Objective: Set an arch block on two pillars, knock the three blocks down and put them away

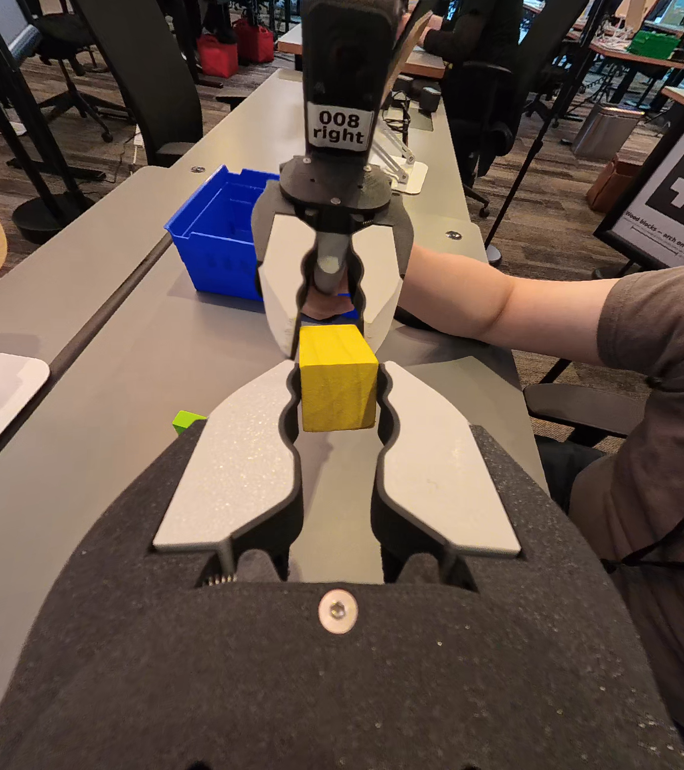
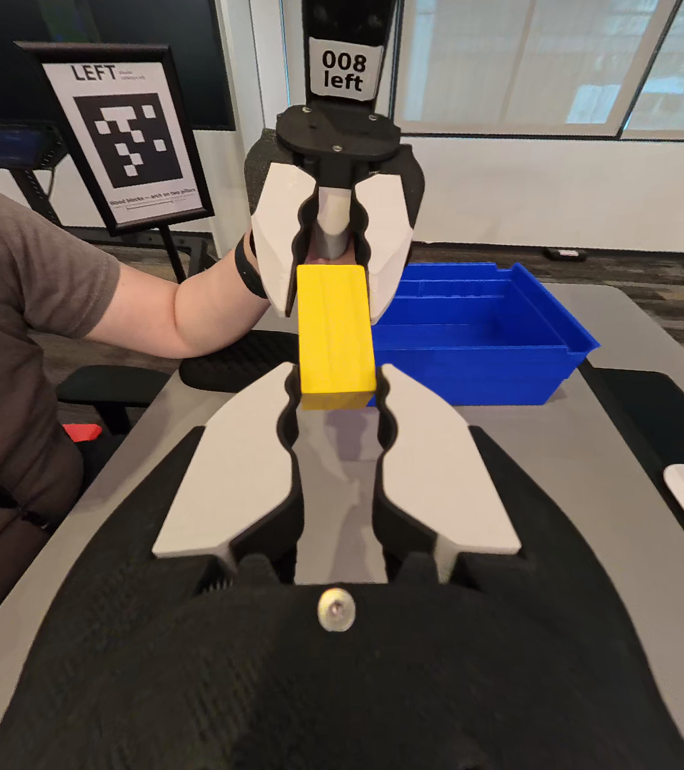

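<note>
Yellow block (image 1: pixel 337 377) held at both ends, above the table (image 1: pixel 123 375).

Its long axis ran straight between my grippers: left gripper (image 1: pixel 337 368) clamped one end, right gripper (image 2: pixel 335 373) the other, tips facing. Blue bin (image 2: pixel 498 333) sat just beside the block. Green block (image 1: pixel 186 420) lay on the table beside my left fingers.

I'm working in an open office used as a lab. Beyond my left claw (image 1: pixel 337 366) the grey desk (image 1: pixel 123 375) runs toward rolling chairs (image 1: pixel 69 83), more desks and wood-look flooring. Past my right claw (image 2: pixel 337 371) stand a framed marker sign (image 2: pixel 123 137) on a stand, left, and blinded windows (image 2: pixel 540 62), right.
</note>
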The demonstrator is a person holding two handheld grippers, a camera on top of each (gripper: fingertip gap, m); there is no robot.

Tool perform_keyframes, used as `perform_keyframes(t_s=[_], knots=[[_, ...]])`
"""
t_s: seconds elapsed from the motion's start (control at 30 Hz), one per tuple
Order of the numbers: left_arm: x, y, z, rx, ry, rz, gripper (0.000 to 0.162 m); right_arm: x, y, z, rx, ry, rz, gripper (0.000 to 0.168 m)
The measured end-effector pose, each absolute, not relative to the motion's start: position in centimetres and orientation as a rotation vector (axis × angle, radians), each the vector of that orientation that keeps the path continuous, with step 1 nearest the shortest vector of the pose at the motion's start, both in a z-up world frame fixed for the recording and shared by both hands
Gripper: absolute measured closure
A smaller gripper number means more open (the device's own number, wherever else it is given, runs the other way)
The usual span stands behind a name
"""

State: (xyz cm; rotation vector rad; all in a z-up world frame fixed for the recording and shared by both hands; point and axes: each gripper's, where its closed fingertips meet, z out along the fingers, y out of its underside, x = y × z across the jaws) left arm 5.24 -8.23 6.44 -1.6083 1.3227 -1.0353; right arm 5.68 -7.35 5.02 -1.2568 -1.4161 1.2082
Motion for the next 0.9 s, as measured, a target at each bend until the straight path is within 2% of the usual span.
perform_keyframes(t_s=[0.1, 0.17, 0.2, 0.33, 0.5, 0.9], knots=[[4.9, -7.6, 6.4, -1.665, 1.269, -1.044, 0.126, 5.7, -6.8, 5.1, -1.279, -1.371, 1.255, 0.133], [3.9, -6.3, 6.7, -1.703, 1.195, -1.005, 0.089, 5.5, -4.8, 4.1, -1.36, -1.318, 1.177, 0.133], [3.1, -5.5, 6.8, -1.722, 1.157, -0.967, 0.08, 5.5, -3.3, 3.1, -1.419, -1.298, 1.087, 0.133], [0.6, -4.1, 7.8, -1.733, 1.046, -0.944, 0.085, 5.2, 0.8, -0.8, -1.572, -1.317, 0.829, 0.133], [0.1, -4.6, 8.9, -1.702, 1.023, -1.001, 0.095, 5.1, 2.9, -4.0, -1.655, -1.361, 0.716, 0.133], [1.6, -5.4, 7.1, -1.75, 1.129, -0.965, 0.094, 5.7, 3.7, -5.1, -1.663, -1.402, 0.679, 0.133]])
